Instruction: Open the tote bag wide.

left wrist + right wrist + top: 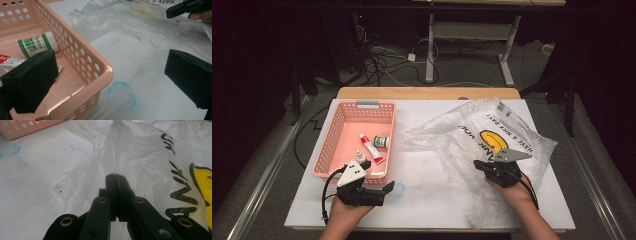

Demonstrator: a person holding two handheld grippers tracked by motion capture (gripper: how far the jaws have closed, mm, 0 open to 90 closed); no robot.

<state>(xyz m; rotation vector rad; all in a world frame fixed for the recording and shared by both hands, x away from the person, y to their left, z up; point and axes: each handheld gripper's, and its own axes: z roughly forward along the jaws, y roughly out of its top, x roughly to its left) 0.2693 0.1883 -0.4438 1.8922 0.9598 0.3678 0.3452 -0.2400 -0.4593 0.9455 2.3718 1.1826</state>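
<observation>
Black two-jaw tongs (388,189) with brass rivets, grey three-cornered plates, trailing black cables.

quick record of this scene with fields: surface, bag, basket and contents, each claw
surface: white table top with a faint blue ring mark near the basket corner
bag: crumpled clear plastic bag with a yellow smiley print, lying on the right half
basket: pink perforated basket on the left half
contents: green-labelled bottle on its side, red and white tube, small white dropper bottle
left claw: open, nothing between the jaws, over the basket's near corner
right claw: shut on a fold of the bag
</observation>
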